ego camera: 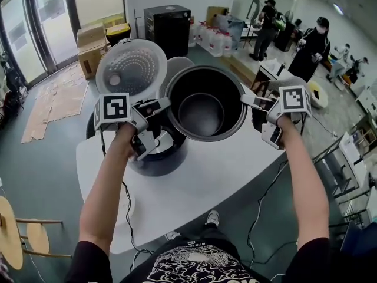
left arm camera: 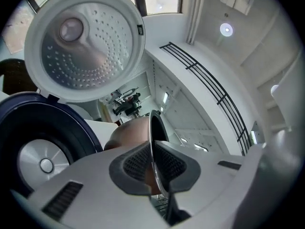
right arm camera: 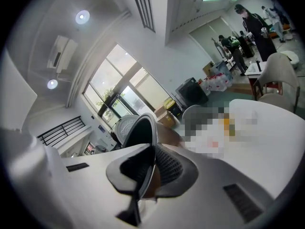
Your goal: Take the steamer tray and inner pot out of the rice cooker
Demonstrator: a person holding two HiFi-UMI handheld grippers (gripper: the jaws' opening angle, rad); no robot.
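Note:
The dark metal inner pot (ego camera: 203,102) hangs in the air over the white table, held by its rim from both sides. My left gripper (ego camera: 160,106) is shut on the pot's left rim (left arm camera: 155,128), and my right gripper (ego camera: 252,101) is shut on its right rim (right arm camera: 151,132). Below and to the left stands the dark blue rice cooker (ego camera: 154,158), its cavity bare down to the silver heating plate (left arm camera: 42,162). Its white perforated lid (ego camera: 131,66) stands open. In the left gripper view the lid (left arm camera: 83,42) fills the upper left. A pale rounded thing (ego camera: 177,63) behind the pot is too hidden to name.
The white table (ego camera: 200,187) carries the cooker, and a cable runs off its front edge. A black cabinet (ego camera: 168,25), cardboard boxes (ego camera: 91,43) and water bottles (ego camera: 215,37) stand at the back. Several people (ego camera: 309,46) are at the far right. A wooden stool (ego camera: 15,234) stands lower left.

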